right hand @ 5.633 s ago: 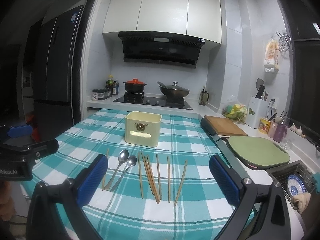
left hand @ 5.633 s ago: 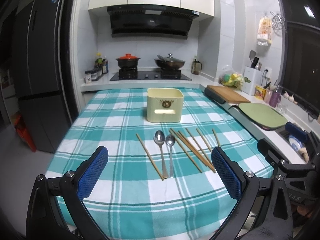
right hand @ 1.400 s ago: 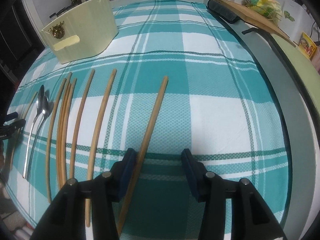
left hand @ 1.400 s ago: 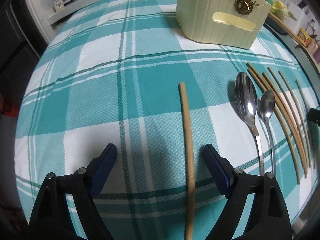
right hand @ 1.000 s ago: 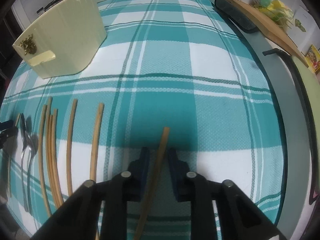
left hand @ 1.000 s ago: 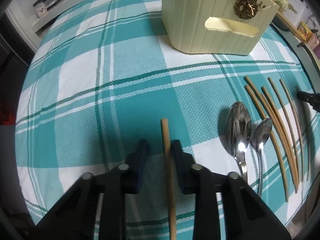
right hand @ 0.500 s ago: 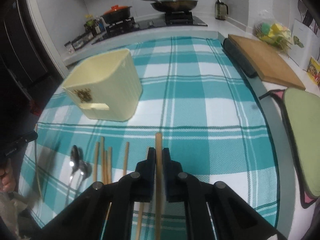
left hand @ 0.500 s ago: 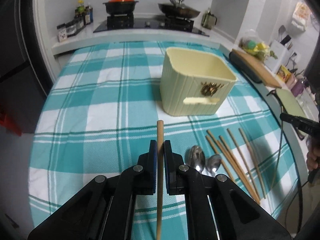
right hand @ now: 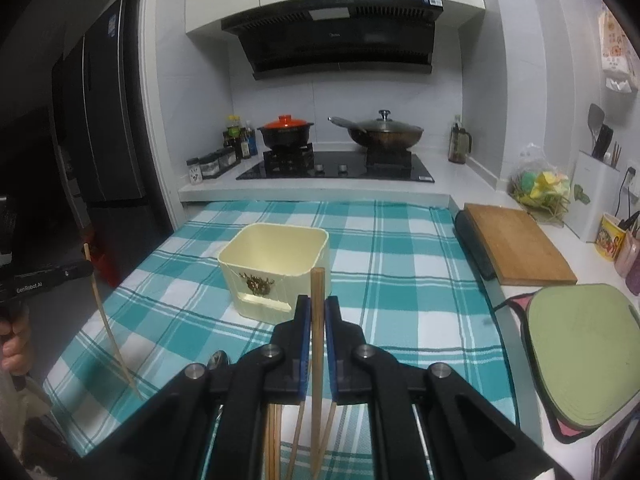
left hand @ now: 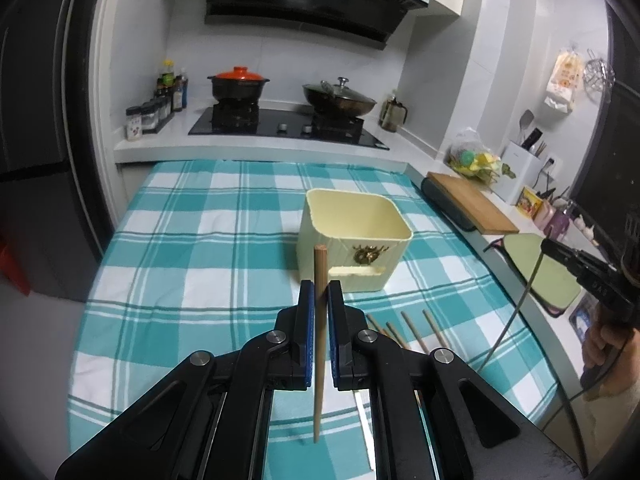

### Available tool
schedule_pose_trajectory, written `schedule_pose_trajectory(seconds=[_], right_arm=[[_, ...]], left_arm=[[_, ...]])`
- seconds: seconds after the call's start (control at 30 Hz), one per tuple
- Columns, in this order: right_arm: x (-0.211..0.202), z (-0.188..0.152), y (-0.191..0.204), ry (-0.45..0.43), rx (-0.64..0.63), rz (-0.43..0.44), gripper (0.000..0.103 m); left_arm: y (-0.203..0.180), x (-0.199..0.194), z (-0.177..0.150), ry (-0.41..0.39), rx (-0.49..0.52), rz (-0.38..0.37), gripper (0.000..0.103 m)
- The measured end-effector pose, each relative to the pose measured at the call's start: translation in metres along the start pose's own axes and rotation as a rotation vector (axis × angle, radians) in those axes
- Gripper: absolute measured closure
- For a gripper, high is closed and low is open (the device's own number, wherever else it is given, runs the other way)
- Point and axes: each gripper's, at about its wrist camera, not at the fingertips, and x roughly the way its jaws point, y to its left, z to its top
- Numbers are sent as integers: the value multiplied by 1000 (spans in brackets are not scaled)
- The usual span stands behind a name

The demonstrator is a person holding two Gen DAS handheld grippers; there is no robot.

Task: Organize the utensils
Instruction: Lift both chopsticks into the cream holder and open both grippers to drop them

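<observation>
Left gripper (left hand: 320, 292): blue pads clamped on one wooden chopstick (left hand: 319, 340), raised clear of the checked tablecloth (left hand: 192, 240).
Right gripper (right hand: 317, 308): pads likewise pinched tight on a second chopstick (right hand: 317, 344), also lifted.
Cream holder box (right hand: 276, 268): upright on the cloth, at 12 o'clock just beyond both grippers' tips.
Remaining chopsticks (left hand: 416, 330): lying on the cloth at 4 o'clock from the left gripper.
Spoon (right hand: 218, 360): partly hidden behind the right gripper's frame.

A teal-and-white checked tablecloth (left hand: 192, 248) lies under the cream holder (left hand: 352, 236), tan chopsticks (right hand: 318, 312) and blue-padded fingers (left hand: 306, 320).
</observation>
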Motion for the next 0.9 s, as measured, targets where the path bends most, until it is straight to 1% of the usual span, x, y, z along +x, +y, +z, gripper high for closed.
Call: schedule_pose_trajectory(seconds=[0.07, 0.13, 0.27, 0.4, 0.5, 0.6, 0.77, 0.9], right_arm=[[-5, 3, 5, -33, -7, 11, 96], [-5, 5, 7, -48, -7, 23, 96], [0, 6, 12, -46, -12, 35, 96], [5, 11, 17, -46, -23, 44, 96], [10, 20, 19, -48, -29, 57, 96], [17, 37, 22, -57, -31, 71, 96], [33, 81, 28, -108, -47, 85, 96], [56, 124, 30, -157, -45, 96, 96]], left_arm=[[-2, -1, 1, -9, 4, 2, 99], [-3, 0, 3, -9, 2, -2, 99], [-5, 4, 7, -6, 1, -8, 99], [-7, 4, 21, -20, -3, -21, 99], [-10, 3, 44, -45, 2, -30, 99], [-16, 0, 71, -89, 17, -29, 99], [-29, 4, 125, -183, 40, -23, 99], [-37, 20, 163, -252, 43, -25, 99]])
